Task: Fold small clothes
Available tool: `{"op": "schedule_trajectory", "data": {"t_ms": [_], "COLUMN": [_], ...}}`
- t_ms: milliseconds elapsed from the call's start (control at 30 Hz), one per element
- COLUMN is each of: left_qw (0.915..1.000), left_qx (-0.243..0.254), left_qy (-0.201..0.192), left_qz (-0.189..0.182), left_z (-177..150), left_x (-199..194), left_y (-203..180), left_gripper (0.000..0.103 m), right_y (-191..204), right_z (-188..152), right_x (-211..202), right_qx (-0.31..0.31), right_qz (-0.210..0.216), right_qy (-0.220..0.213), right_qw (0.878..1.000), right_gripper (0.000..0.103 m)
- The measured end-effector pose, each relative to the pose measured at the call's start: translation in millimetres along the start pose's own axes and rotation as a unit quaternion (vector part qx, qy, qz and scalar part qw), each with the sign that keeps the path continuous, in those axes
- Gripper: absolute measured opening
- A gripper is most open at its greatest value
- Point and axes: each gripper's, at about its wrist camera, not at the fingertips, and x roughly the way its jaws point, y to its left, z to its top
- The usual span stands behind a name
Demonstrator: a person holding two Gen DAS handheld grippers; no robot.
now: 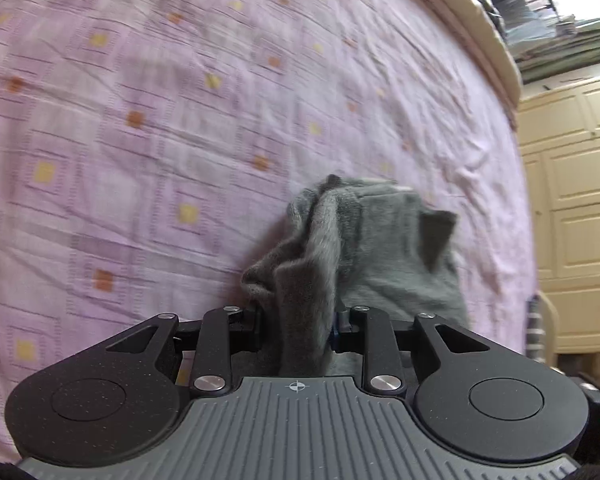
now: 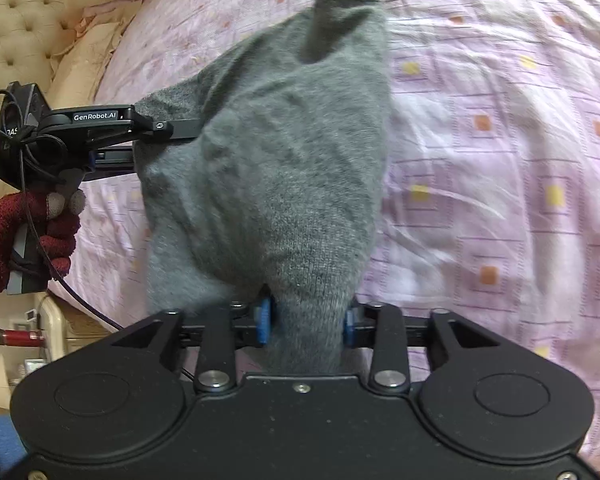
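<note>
Fingers of both grippers clamped on grey sock (image 2: 276, 168): left gripper (image 1: 296, 324) low centre, right gripper (image 2: 306, 326) low centre; sock hanging mid-frame over pink bedsheet (image 2: 500, 140). Risk: bunched knit slipping from either pinch, dropping crumpled, folding crooked.
</note>
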Motion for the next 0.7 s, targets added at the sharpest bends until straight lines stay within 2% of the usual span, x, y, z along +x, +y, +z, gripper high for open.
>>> {"op": "schedule_trajectory", "data": {"t_ms": [67, 133, 167, 233, 333, 433, 567, 633, 700], "left_qw": [0.9992, 0.998, 0.9961, 0.9891, 0.981, 0.9743, 0.9654, 0.9642, 0.9652], "left_qx": [0.012, 0.031, 0.048, 0.086, 0.098, 0.11, 0.142, 0.152, 0.159], "left_qy": [-0.024, -0.037, -0.044, -0.061, -0.089, -0.133, -0.163, -0.168, -0.168], "left_qz": [0.029, 0.042, 0.059, 0.103, 0.142, 0.145, 0.147, 0.138, 0.123], "left_z": [-5, -6, -8, -13, -21, -39, -67, -81, -93], "left_x": [-1, -5, -8, -17, -36, -58, -70, -69, -63], "left_y": [5, 3, -1, -13, -24, -45, -79, -92, -103], "left_gripper": [0.034, 0.037, 0.042, 0.048, 0.048, 0.049, 0.054, 0.062, 0.063], "right_y": [-3, -2, -4, -12, -13, -11, -5, -5, -4], "right_z": [-3, -6, -11, -22, -28, -28, -24, -23, -21], "right_x": [-4, -11, -17, -33, -50, -62, -69, -70, -71], "right_qx": [-0.006, -0.016, -0.024, -0.042, -0.063, -0.081, -0.105, -0.113, -0.118], "right_qz": [-0.004, -0.004, -0.004, -0.006, -0.005, -0.005, -0.01, -0.013, -0.016], "right_qy": [-0.007, -0.018, -0.024, -0.037, -0.064, -0.094, -0.129, -0.138, -0.14], "right_qw": [1.0, 1.0, 0.999, 0.998, 0.996, 0.992, 0.986, 0.984, 0.983], "right_gripper": [0.055, 0.064, 0.069, 0.071, 0.078, 0.078, 0.078, 0.078, 0.078]}}
